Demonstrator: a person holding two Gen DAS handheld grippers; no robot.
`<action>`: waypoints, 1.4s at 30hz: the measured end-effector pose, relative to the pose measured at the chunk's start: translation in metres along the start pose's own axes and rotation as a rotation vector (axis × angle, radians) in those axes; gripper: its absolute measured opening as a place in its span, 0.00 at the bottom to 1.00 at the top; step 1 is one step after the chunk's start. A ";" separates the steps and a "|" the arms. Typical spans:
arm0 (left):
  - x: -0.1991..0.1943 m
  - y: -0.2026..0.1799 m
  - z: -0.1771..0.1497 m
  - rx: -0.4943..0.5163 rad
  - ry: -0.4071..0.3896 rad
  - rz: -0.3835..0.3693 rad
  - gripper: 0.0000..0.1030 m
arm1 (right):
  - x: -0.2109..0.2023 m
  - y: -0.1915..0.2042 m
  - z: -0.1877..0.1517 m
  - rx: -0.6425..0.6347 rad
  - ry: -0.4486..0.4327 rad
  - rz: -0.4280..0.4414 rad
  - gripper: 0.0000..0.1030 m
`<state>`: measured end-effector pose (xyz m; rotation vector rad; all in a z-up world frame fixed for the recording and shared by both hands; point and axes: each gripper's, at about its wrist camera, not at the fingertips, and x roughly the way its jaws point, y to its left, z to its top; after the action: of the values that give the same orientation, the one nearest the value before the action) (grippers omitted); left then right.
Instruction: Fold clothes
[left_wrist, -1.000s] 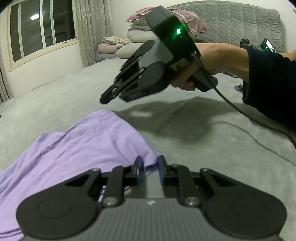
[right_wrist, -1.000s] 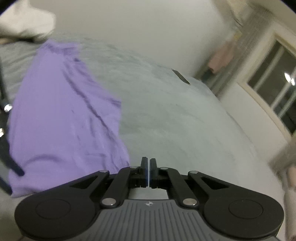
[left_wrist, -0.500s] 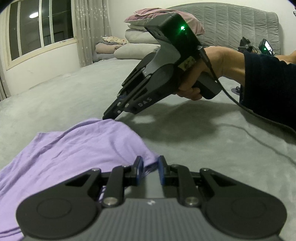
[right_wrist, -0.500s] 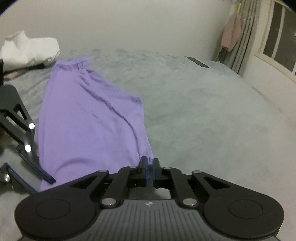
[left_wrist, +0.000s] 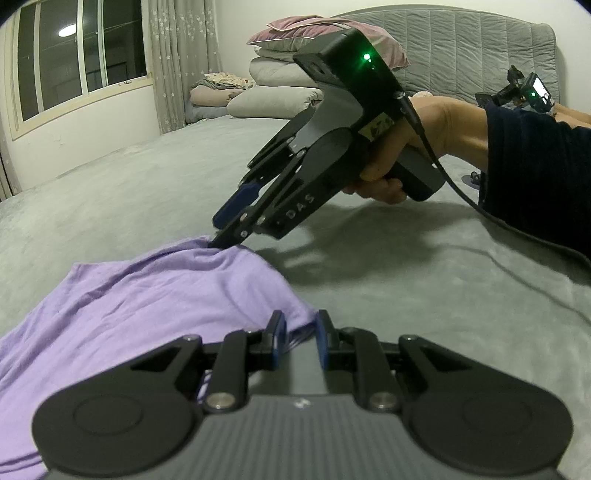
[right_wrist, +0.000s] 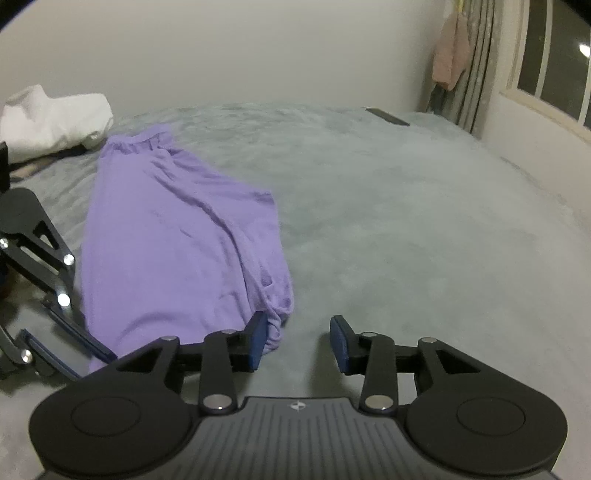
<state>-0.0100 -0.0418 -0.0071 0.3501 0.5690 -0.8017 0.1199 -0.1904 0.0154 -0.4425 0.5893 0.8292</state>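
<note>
On grey bed (right_wrist: 406, 221): purple garment (right_wrist: 166, 240) (creased); left claw (left_wrist: 297, 334) pinching corner, right claw (right_wrist: 297, 343) just opening, empty.

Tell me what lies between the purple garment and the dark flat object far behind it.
Only bare grey bedcover separates the purple garment and the dark flat object, as the right wrist view shows.

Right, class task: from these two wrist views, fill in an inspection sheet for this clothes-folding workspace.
Surface: grey bed cover, mostly bare.
Job's things: purple garment, lying wrinkled.
Clutter: white bundle; stacked pillows; dark flat object.
Grippers: left gripper shut on a garment corner; right gripper, jaws just opened, one finger at the garment's edge, nothing between.
Cables: black cable from the right gripper.
Surroundings: window, curtains, padded headboard.
</note>
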 end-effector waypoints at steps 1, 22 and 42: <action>0.000 0.000 0.000 0.000 0.000 0.000 0.14 | 0.002 0.001 0.000 0.001 -0.002 0.009 0.34; 0.001 -0.003 0.002 -0.006 -0.002 -0.003 0.14 | -0.004 0.010 0.008 -0.127 -0.053 -0.132 0.04; 0.000 0.002 -0.001 -0.028 -0.009 -0.026 0.15 | -0.009 -0.044 -0.010 0.294 -0.075 0.024 0.42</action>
<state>-0.0089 -0.0398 -0.0080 0.3139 0.5764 -0.8198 0.1466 -0.2269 0.0195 -0.1363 0.6367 0.7644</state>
